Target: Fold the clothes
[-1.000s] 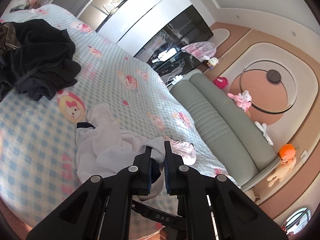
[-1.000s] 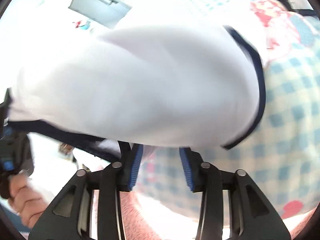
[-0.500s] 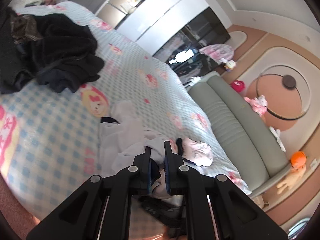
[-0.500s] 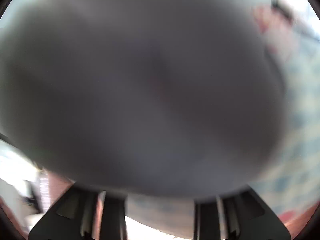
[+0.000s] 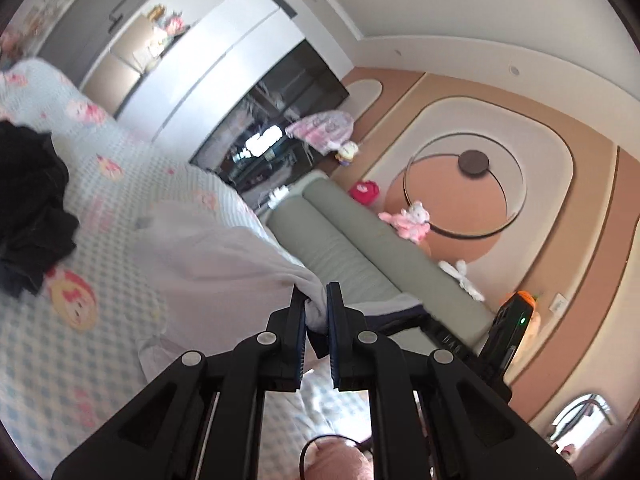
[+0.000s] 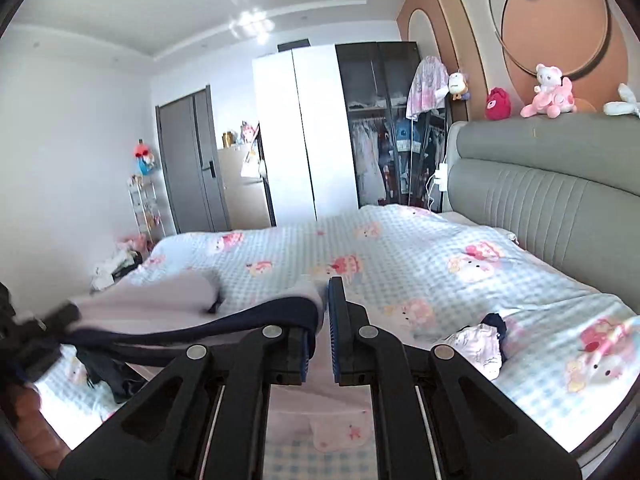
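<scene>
I'm at the lift-and-spread step: my left gripper (image 5: 316,308) is clamped on a bunched white edge of the white garment (image 5: 208,256), my right gripper (image 6: 325,320) is pinched on its navy-trimmed hem, and the cloth hangs between them above the near edge of the bed (image 6: 420,248). Both grippers point nearly level. Next, I judge, I should draw them apart and lay it flat.

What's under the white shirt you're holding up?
Under the white shirt you can see the blue checked cartoon bedspread. The patch right beneath the hanging cloth is covered, so anything lying there is hidden.
</scene>
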{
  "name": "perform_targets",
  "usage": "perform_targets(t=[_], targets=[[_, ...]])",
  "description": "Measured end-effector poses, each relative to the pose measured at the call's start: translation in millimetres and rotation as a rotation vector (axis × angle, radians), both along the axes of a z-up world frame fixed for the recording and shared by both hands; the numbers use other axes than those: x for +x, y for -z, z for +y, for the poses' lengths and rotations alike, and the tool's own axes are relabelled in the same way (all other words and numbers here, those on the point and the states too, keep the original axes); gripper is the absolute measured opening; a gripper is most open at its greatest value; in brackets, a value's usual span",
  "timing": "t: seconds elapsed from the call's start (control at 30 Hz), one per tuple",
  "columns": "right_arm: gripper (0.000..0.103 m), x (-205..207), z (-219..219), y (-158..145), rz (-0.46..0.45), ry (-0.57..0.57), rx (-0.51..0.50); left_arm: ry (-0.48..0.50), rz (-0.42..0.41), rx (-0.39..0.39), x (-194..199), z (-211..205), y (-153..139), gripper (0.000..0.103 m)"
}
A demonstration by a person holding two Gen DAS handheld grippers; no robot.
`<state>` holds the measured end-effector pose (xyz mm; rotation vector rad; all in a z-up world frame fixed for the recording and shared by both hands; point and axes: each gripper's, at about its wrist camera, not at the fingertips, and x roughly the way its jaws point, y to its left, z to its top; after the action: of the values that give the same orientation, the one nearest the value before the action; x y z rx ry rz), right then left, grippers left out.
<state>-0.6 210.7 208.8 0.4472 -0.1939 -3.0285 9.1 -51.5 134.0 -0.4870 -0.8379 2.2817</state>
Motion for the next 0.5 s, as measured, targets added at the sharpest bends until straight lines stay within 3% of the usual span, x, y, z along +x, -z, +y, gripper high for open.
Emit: perform_targets(t=[0.07,0.1,0.17,0.23,0.3,0.37,0.5], targets=[[0.006,16,11,8,-0.041,-0.01,-0.008,0.004,-0.076,-0.028,-11,11,24,0.01],[0.006,10,21,27,-0.083,-0.009,0.003,0.02,-0.143,-0.036,-24,17,42,0.01],[0.006,-28,49,92,-0.208,0.005,0.053,0.01,-0.277,-0.103,-59,32,80,0.01],[0.006,-61,72,160,-0.356,0.001,0.098,-0.097,-0.308,-0.296,-92,51,94,0.009],[0.006,-93,73,177,-0.411,-0.03,0.169,-0.122,-0.259,-0.443,-125,69,78,0.009],[0.006,-105,73,154,-0.349,-0.029,0.245,-0.1,-0.179,-0.41,-141,73,27,0.009],[0.006,-110,93,22,-0.1,-0.014,0.127,-0.142,0.143,-0.379,-116,70,-103,0.009]])
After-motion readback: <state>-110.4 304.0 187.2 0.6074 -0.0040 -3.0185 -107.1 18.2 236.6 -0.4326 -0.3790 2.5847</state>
